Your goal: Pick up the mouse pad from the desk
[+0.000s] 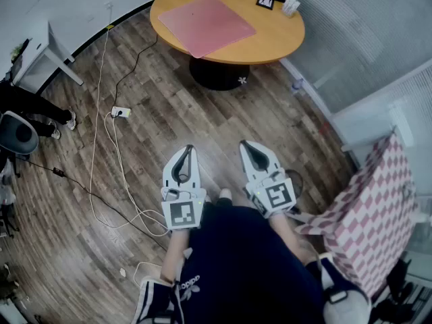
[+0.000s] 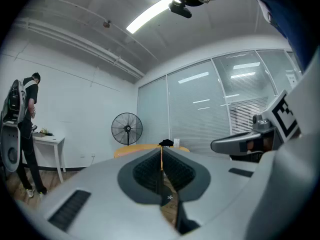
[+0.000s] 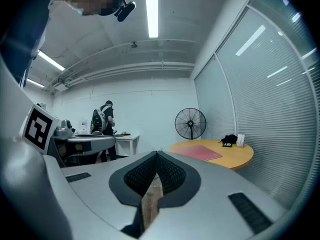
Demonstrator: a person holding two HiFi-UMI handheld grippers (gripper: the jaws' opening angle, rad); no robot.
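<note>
Your left tool and right tool both have their jaws pressed together on nothing, held low by your body and well apart from the round counter. The pink mouse pad lies flat there, one corner near the rim facing you. It's likely light, thin and floppy, so part the jaws and pinch that near corner.

**Pink mouse pad flat on the round desk**

Thin, rectangular, pale pink, with rounded corners. Lying flat on the orange-wood top, turned at an angle to its edge. Covering the left and middle of the top in the head view, one corner close to the near rim. Not lifted.
</note>
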